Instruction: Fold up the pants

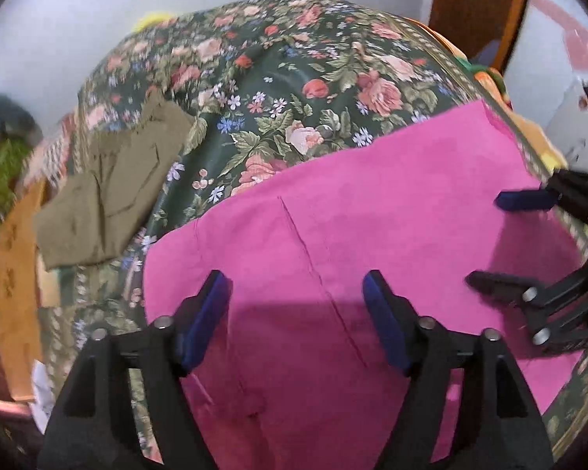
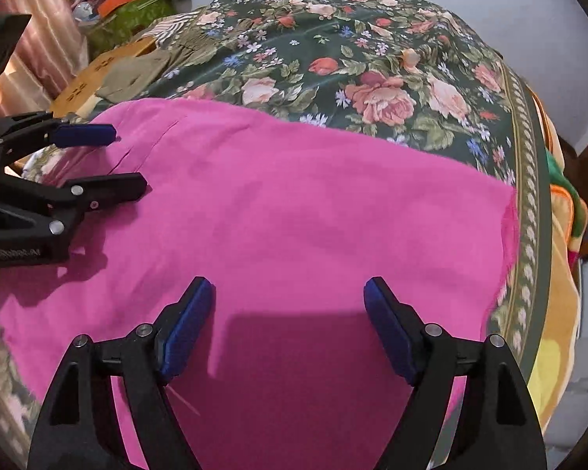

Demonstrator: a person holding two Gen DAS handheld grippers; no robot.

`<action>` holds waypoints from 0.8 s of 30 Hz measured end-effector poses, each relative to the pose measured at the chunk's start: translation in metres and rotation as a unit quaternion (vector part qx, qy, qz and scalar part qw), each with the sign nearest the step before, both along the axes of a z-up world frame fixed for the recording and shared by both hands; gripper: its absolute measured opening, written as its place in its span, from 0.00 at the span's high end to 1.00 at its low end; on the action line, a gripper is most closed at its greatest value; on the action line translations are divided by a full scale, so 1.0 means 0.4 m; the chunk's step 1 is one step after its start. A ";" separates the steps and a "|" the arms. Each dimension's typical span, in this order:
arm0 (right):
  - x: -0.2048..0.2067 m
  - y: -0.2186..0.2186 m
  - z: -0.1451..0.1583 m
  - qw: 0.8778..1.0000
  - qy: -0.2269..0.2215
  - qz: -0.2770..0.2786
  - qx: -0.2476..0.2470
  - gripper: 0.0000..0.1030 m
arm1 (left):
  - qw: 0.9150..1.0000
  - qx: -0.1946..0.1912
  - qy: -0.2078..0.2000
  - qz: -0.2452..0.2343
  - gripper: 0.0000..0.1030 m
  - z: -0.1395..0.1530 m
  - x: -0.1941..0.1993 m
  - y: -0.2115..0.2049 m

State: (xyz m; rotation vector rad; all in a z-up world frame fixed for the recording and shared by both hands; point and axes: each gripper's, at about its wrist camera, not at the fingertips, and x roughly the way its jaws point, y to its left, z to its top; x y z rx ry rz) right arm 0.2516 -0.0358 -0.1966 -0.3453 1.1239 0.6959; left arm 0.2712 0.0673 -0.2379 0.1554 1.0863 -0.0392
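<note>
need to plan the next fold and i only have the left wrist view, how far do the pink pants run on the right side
Observer: In the right wrist view the pink pants end just short of the floral cover's leaf-patterned border.
Operator: is the right gripper holding anything
Observer: No, the right gripper is open above the flat pink cloth.
Operator: anything past the olive garment
Observer: Behind the olive garment, a green box piled with clutter.

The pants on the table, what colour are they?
Bright pink pants, best seen in the right wrist view.
</note>
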 end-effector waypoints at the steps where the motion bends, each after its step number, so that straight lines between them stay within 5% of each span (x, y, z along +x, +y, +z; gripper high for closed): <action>1: -0.005 -0.007 0.002 1.000 -0.002 0.001 -0.002 0.25 | 1.000 0.005 -0.003 -0.001 0.22 0.002 -0.012 -0.001; 7: -0.058 -0.057 0.011 1.000 -0.008 -0.014 -0.015 0.24 | 0.999 -0.043 -0.004 0.030 0.17 0.013 -0.076 0.034; 15: -0.132 -0.152 0.026 0.998 -0.005 -0.056 -0.002 0.19 | 0.998 -0.039 -0.008 0.050 0.14 0.035 -0.174 0.044; 24: -0.193 -0.217 0.031 0.996 0.000 -0.085 0.013 0.19 | 0.993 -0.077 -0.008 0.091 0.10 0.047 -0.275 0.114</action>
